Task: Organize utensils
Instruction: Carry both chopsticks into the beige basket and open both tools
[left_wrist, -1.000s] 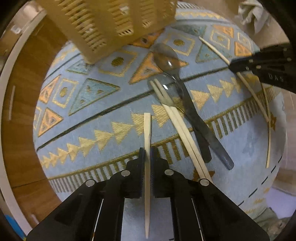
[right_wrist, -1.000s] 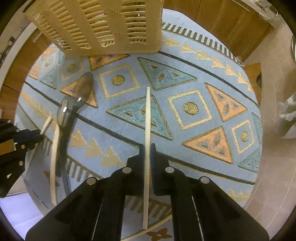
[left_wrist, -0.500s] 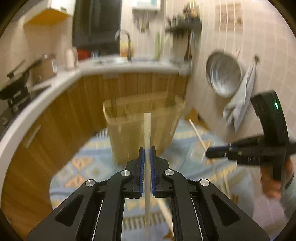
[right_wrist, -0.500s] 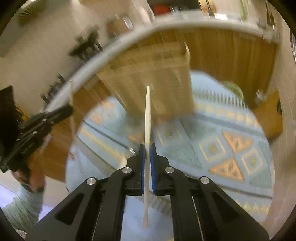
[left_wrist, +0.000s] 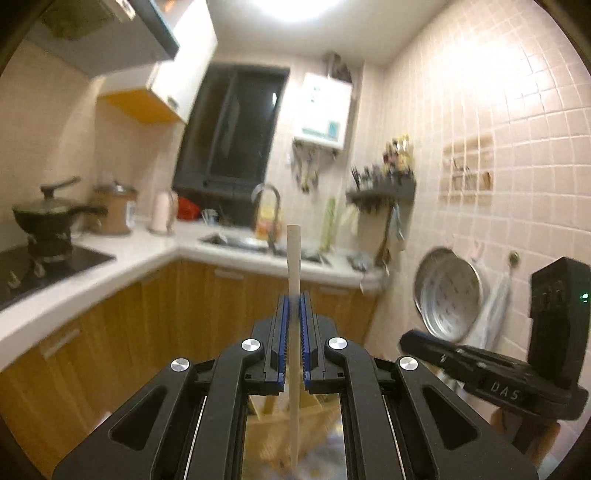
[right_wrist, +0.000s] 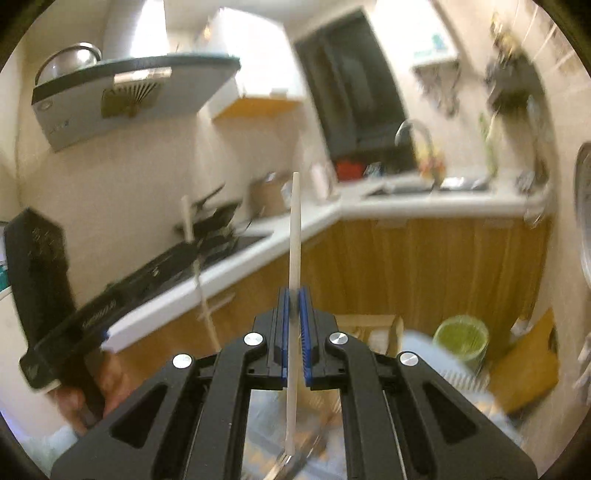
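Observation:
My left gripper (left_wrist: 294, 295) is shut on a pale chopstick (left_wrist: 294, 258) that stands upright between its blue pads. My right gripper (right_wrist: 294, 293) is shut on a second pale chopstick (right_wrist: 295, 229), also upright. Both grippers are raised and tilted up toward the kitchen walls. The right gripper (left_wrist: 417, 341) shows at the right of the left wrist view. The left gripper (right_wrist: 105, 334) with its chopstick shows at the left of the right wrist view. A bit of the beige basket (left_wrist: 266, 410) shows below the left gripper. Spoon, fork and the other chopsticks are hidden.
A white L-shaped counter (left_wrist: 155, 254) on wooden cabinets runs along the walls, with a pot on a stove (left_wrist: 48, 221) and a sink (left_wrist: 240, 242). A metal pan (left_wrist: 447, 295) hangs on the tiled right wall. A green stool (right_wrist: 461, 343) stands by the rug edge.
Both grippers have lifted off the rug and tilted upward, each carrying its chopstick. The view has swung from the rug and basket to the counter and walls.

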